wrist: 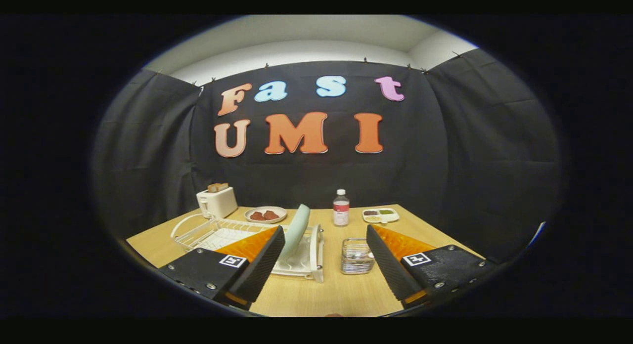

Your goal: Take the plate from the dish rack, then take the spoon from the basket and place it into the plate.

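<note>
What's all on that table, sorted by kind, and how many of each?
Plates: 2, a pale one upright in the rack, one with food
Rack: 1
Basket: 1
Toaster: 1
Bottle: 1
Divided tray: 1
Total: 7
The hand-held gripper is open above the table.
</note>
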The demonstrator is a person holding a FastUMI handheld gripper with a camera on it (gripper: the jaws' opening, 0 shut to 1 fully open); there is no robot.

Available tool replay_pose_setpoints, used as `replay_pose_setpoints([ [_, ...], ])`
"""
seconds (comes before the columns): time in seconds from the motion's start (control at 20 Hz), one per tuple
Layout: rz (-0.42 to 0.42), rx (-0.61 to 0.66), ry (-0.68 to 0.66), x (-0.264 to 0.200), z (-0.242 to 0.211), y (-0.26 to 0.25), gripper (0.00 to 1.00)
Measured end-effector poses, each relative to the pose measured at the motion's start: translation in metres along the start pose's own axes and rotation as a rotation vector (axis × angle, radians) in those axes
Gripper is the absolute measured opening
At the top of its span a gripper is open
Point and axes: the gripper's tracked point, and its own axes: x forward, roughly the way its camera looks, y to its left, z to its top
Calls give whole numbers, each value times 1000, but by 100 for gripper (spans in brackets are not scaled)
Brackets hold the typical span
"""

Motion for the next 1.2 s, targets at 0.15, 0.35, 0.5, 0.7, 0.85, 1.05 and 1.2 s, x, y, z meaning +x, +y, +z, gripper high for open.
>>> replay_pose_setpoints([
  [0.15,36,42,66,30,-5,18,99],
  [0.35,2,16,129,78,-15,23,99],
  [0.5,-32,6,194,112,-32,29,99],
  [0.7,-75,43,297,145,-56,34,99],
  [0.85,-107,91,360,161,-69,38,99],
  [1.05,-138,93,427,175,-80,45,90],
  [1.2,-156,73,468,178,-87,51,76],
])
